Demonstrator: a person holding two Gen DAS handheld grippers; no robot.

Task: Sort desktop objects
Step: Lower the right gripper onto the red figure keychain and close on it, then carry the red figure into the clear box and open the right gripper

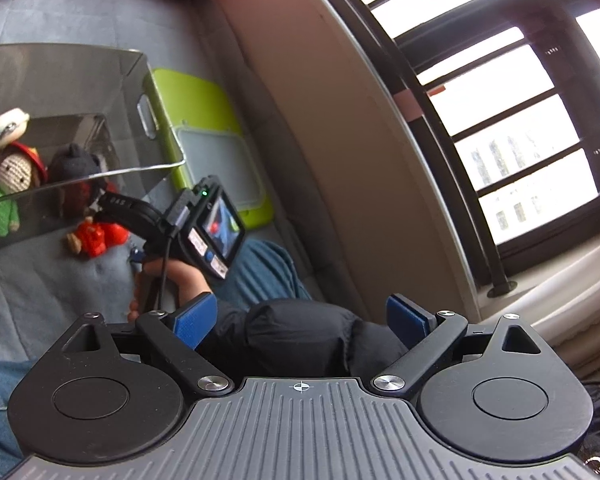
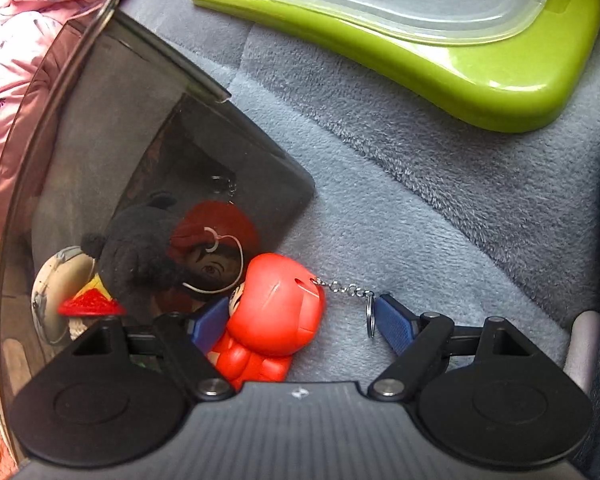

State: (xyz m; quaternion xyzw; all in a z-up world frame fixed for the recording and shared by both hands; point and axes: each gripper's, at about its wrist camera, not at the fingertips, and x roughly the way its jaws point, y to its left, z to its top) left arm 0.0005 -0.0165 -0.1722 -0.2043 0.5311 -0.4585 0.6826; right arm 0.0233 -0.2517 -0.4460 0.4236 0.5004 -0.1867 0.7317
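A red toy figure keychain (image 2: 278, 312) lies on the grey blanket beside a smoky transparent bin (image 2: 100, 128). My right gripper (image 2: 300, 326) is open, its blue fingers on either side of the figure; the left pad touches or nearly touches it. The key ring (image 2: 370, 316) rests by the right finger. In the left wrist view the figure (image 1: 96, 236) lies by the bin (image 1: 72, 92), with the right gripper's body (image 1: 172, 220) over it. My left gripper (image 1: 302, 322) is open and empty, held high over a dark sleeve.
The bin holds a dark plush (image 2: 140, 248), a red-hatted doll (image 2: 216, 240), a green-clad crochet doll (image 1: 8, 184) and a round cream item (image 2: 56, 288). A lime-green board with a clear lid (image 2: 420, 32) lies behind. Pink bedding (image 2: 16, 28) is at left; a barred window (image 1: 500, 100) at right.
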